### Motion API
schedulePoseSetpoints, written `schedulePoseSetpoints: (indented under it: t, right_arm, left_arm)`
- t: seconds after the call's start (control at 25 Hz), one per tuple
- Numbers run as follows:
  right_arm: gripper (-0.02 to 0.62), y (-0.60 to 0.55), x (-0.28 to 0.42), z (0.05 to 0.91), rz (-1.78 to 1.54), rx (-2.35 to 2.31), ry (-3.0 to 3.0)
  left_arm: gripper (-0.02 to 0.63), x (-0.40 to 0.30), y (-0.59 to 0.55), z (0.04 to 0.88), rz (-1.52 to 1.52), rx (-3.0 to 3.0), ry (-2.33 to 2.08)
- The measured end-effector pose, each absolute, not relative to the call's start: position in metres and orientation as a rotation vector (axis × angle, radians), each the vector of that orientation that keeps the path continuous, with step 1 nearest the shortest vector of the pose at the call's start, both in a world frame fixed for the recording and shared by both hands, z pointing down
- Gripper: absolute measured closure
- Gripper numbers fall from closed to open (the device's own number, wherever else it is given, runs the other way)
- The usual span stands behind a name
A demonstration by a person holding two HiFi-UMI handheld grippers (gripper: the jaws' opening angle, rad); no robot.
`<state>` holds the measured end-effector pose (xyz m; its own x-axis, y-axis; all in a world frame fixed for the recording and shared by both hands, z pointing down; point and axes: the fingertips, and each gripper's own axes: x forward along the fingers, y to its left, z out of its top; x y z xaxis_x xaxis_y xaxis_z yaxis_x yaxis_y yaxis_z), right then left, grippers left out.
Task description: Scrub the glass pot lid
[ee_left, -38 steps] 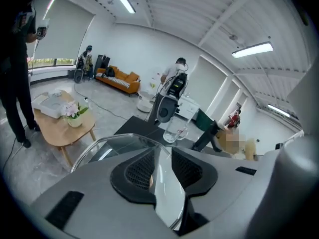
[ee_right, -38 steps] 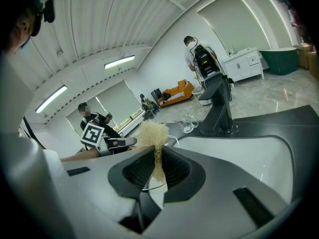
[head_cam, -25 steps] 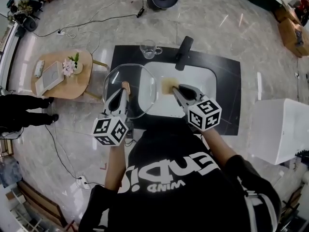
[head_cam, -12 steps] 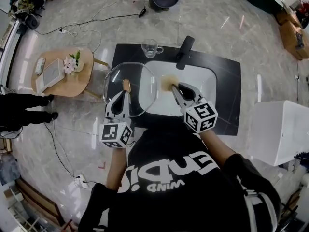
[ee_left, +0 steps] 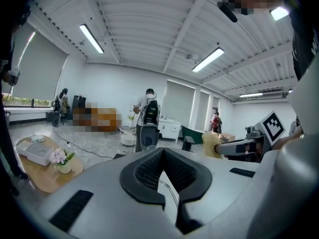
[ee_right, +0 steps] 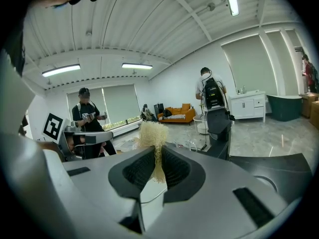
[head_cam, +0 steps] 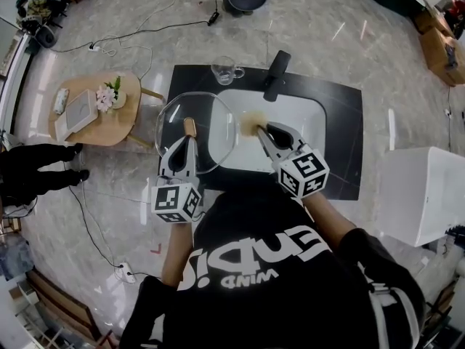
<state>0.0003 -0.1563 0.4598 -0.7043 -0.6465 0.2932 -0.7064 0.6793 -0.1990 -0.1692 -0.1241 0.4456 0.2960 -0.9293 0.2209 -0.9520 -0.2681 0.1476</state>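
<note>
The round glass pot lid [head_cam: 207, 147] is held tilted over the counter's left part, its brown knob [head_cam: 189, 126] showing near the jaw tips. My left gripper [head_cam: 187, 139] is shut on the lid. In the left gripper view [ee_left: 162, 152] a thin glass rim [ee_left: 168, 186] runs between the closed jaws. My right gripper [head_cam: 264, 129] is shut on a pale fibrous scrubber [head_cam: 251, 126], which sticks up past the jaws [ee_right: 158, 151] as a tuft [ee_right: 152, 133]. The scrubber sits just right of the lid's edge; whether they touch I cannot tell.
A white sink basin [head_cam: 294, 122] is set in the black counter [head_cam: 341, 151], with a black faucet [head_cam: 276, 69] and a glass cup [head_cam: 224, 72] behind. A wooden side table [head_cam: 91, 133] stands at the left, a white box [head_cam: 421, 195] at the right. Someone's legs [head_cam: 36, 166] stand far left.
Both grippers have rolled slightly and stayed in place. The lid and the scrubber remain gripped, close beside each other.
</note>
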Motion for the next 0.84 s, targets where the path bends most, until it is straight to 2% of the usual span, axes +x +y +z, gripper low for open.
schedulePoseSetpoints:
  t: [0.84]
  right_arm:
    - [0.558,-0.1537,0.0082,0.4564,0.451,1.058,-2.709]
  left_arm:
    - [0.592,-0.1597,-0.1220,0.4483,0.160,2.330,-1.677]
